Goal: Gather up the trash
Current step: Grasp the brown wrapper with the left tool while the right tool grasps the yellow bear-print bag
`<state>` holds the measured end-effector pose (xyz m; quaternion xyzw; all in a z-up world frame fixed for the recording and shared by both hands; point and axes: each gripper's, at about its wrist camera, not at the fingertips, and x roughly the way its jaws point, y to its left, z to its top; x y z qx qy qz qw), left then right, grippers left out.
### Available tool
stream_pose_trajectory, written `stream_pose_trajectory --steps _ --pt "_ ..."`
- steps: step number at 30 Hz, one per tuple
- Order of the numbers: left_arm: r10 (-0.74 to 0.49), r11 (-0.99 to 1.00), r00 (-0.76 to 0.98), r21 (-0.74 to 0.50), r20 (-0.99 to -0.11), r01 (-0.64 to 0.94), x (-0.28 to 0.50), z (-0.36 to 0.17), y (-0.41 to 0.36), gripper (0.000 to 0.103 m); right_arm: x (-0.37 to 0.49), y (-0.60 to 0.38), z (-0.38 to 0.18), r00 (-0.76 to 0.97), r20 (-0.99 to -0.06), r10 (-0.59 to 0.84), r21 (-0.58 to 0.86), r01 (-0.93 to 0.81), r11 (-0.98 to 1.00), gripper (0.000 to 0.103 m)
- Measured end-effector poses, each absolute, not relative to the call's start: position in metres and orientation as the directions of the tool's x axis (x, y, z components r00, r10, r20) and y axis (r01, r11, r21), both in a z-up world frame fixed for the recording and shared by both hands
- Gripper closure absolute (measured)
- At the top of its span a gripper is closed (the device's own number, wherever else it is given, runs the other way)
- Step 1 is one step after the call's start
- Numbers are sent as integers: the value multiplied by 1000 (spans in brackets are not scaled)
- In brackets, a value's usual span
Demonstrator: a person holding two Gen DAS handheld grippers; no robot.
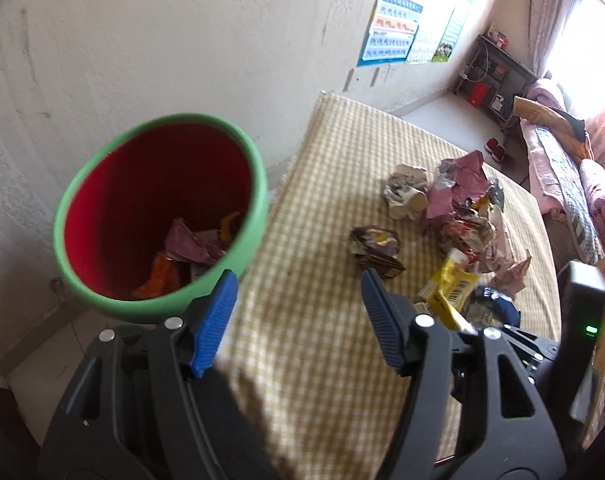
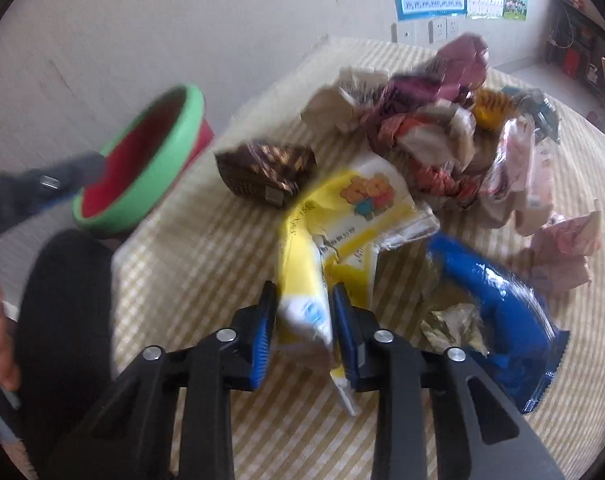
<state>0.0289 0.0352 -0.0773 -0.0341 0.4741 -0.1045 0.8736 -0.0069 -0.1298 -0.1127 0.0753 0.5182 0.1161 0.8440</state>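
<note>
On the checked yellow cloth of the counter, at the lower middle of the right wrist view, the right gripper has its jaws closed on the near end of a yellow and white wrapper, whose crumpled body stretches away toward the centre of the frame. Just right of it lies a blue wrapper, with a scrap of crumpled foil against its near side. Farther back, a dark brown and gold wrapper sits by itself, and behind it, toward the upper right, a loose pile of crumpled trash in pink, white and orange spreads across the cloth. At the left edge of that view the bin, red with a green rim, stands tilted at the counter's edge, and the left gripper shows there as a dark blur beside it. From the left wrist view, the left gripper has its jaws apart with nothing between them; its left finger overlaps the bin's green rim, though whether they touch cannot be told. Inside the bin a few wrappers in purple, orange and yellow lie at the bottom. Right of centre in this view sits the same trash pile on the cloth, with the yellow wrapper nearest the gripper.
</note>
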Motion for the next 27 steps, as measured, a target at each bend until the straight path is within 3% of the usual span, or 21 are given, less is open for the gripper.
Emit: stream_pose_trajectory --steps 8,14,16,18,27 --pt "-260 965 470 -206 -843 166 59 -99 -12 42 -37 -154 -55 614 -725 311 309 -113 944 78" --pt "-226 966 423 -147 -878 212 78 -119 -45 43 -36 -172 -56 608 -727 318 344 -78 936 78" --pt "-213 967 402 -132 -891 220 83 -127 -51 58 -37 -176 -55 605 -728 322 355 -69 932 78" --pt "-203 968 372 -129 -906 213 88 -137 -53 66 -36 -178 -56 611 -721 327 366 -64 928 78" --pt "-222 964 442 -128 -869 232 65 -114 -45 72 -42 -182 -50 635 -697 334 380 -68 922 78"
